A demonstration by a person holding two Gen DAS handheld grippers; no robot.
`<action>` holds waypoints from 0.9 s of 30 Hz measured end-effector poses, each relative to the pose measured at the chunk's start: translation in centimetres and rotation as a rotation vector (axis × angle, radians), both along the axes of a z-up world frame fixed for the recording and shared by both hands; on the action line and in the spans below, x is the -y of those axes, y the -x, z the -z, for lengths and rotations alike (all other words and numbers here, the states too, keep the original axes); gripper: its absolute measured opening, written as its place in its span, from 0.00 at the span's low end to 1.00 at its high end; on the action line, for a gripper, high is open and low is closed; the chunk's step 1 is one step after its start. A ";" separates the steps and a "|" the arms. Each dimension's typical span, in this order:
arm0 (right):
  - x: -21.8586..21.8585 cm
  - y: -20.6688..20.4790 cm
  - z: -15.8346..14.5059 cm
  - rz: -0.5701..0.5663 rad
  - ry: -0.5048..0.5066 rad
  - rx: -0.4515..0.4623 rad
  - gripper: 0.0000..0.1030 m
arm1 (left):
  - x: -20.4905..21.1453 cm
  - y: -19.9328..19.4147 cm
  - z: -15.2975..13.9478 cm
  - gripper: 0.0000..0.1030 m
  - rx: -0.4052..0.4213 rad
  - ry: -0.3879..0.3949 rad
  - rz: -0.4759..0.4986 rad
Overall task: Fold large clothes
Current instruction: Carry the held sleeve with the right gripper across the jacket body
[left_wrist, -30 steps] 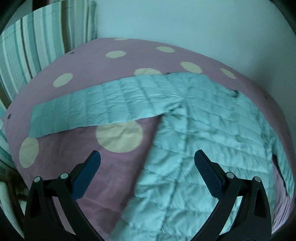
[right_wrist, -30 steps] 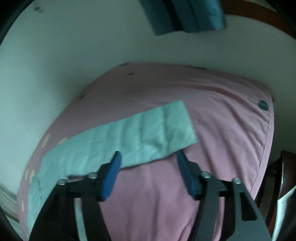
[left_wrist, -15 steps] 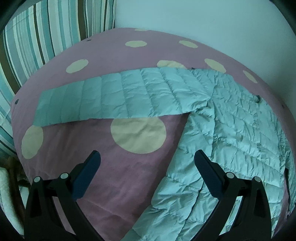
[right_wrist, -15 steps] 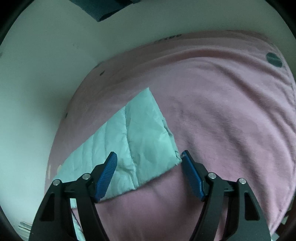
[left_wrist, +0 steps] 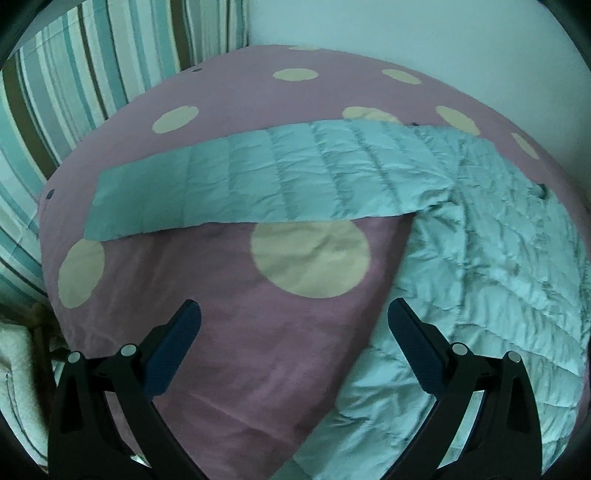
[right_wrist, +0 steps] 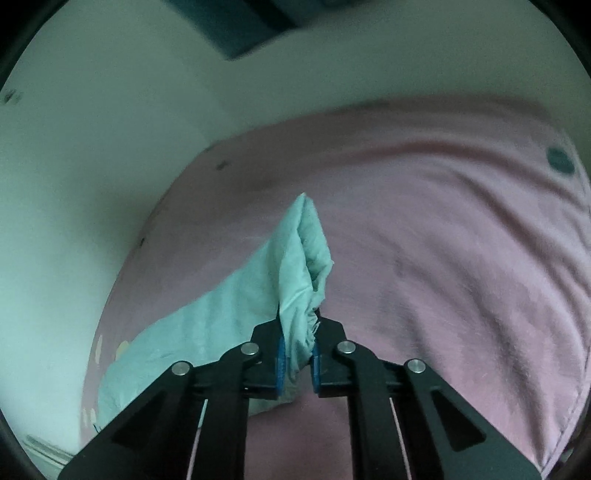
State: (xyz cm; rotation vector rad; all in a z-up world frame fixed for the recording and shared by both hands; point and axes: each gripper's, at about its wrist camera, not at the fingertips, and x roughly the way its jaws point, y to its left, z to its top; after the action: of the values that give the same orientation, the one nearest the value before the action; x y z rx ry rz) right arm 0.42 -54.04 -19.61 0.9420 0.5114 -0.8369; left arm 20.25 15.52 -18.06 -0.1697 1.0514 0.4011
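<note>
- Jacket (left_wrist: 498, 280), puffy and pale blue-green, lies spread out flat on the bed (left_wrist: 258, 369).
- Bed cover is pink-purple with big cream dots (left_wrist: 310, 258) on it.
- One long sleeve (left_wrist: 258, 184) of the jacket stretches straight out to the left side in the left view, across the bed cover.
- Left tongs (left_wrist: 293, 347) are spread wide. Nothing is between them. They hang over the bare bed cover, just beside the jacket's edge.
- Right tongs (right_wrist: 298, 354) have just been closing, and they are now pinching the end of the other sleeve (right_wrist: 299, 280) between the blue pads (right_wrist: 281, 363).
- Cloth at that sleeve end is bunched up and sticks up past the tongs in a folded point. The rest of that sleeve trails off to the lower left on the pink bed cover.
- Striped cloth (left_wrist: 74, 92) in blue-green, white and brown hangs at the left of the bed.
- Pale wall (left_wrist: 406, 37) stands behind the bed.
- Dark blue thing (right_wrist: 243, 26) shows at the top of the right view. I cannot tell what it is.
</note>
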 end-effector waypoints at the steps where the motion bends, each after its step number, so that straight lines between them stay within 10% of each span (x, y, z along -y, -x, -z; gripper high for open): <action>1: -0.8 -0.7 -0.9 -0.021 0.033 -0.005 0.09 | -0.3 0.0 0.2 0.98 -0.007 -0.014 -0.014; 13: -11.6 -12.9 -9.0 -0.359 0.251 0.051 0.08 | -3.7 0.3 1.1 0.98 -0.024 -0.102 -0.094; 27: -29.8 -25.9 -9.3 -0.779 0.294 0.054 0.08 | -7.2 0.2 2.4 0.98 -0.041 -0.110 -0.131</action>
State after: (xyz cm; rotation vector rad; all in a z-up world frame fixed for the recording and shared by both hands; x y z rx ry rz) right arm 26.28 -24.20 -10.31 0.4261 0.6259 -0.1681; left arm 20.08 22.71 -20.48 -0.1329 1.0582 0.5821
